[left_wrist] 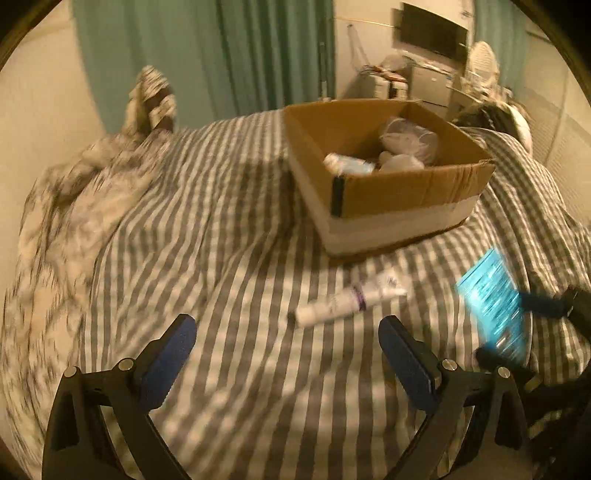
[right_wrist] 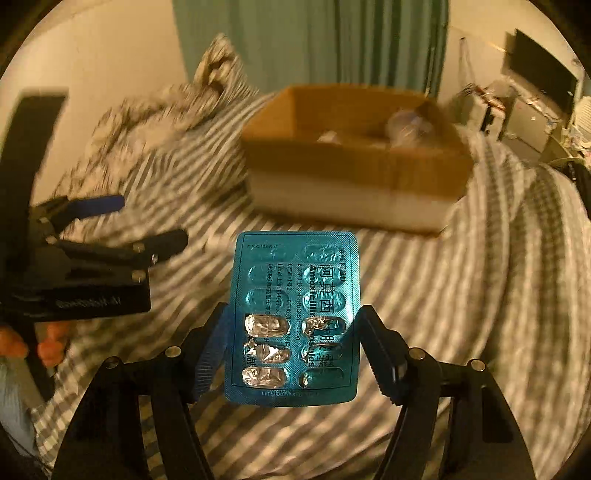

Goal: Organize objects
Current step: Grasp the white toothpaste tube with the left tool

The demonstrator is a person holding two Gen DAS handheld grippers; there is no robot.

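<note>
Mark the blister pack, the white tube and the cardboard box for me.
blister pack [right_wrist: 295,317]: right wrist view, middle of the foil face.
white tube [left_wrist: 345,301]: left wrist view, mid-body by the purple band.
cardboard box [left_wrist: 413,188]: left wrist view, near wall.

Grey/white striped bedding [left_wrist: 229,236] w/ rumpled patterned blanket [left_wrist: 70,206] at its left; teal curtain [left_wrist: 207,55] behind, wall TV [left_wrist: 434,31] over cluttered desk [left_wrist: 428,79].
</note>
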